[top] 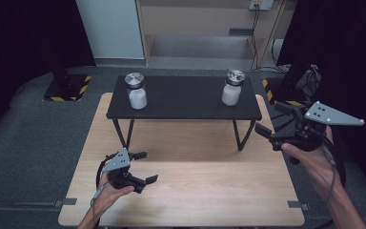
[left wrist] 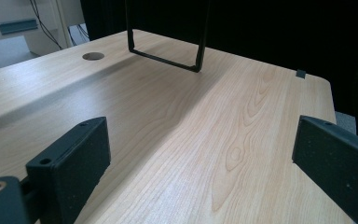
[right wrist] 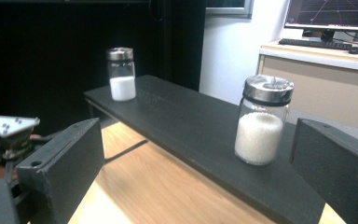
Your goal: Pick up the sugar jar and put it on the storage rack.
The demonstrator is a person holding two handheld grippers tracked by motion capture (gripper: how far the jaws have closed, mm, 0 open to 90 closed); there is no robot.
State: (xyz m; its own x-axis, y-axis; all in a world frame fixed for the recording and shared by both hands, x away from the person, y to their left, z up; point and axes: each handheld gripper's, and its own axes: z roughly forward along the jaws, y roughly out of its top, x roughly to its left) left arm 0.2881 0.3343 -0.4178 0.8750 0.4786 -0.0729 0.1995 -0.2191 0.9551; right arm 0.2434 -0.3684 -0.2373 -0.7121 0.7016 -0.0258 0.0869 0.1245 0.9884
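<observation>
Two glass jars of white grains with metal lids stand on a low black shelf (top: 181,102) at the back of the wooden table (top: 195,191). One jar (top: 136,90) is at the shelf's left end, the other (top: 232,89) at its right end. My left gripper (top: 146,167) hovers open over the table's front left, nothing between its jaws (left wrist: 200,135). My right gripper (top: 269,117) is open in the air beside the shelf's right end. In its view (right wrist: 198,140) the near jar (right wrist: 261,123) sits just ahead, the far jar (right wrist: 121,74) beyond.
The shelf's thin black legs (left wrist: 168,56) stand on the table. A round cable hole (left wrist: 93,56) lies near the table's far edge. A monitor (right wrist: 331,14) and keyboard sit on a counter behind. Striped floor bases (top: 69,88) flank the table.
</observation>
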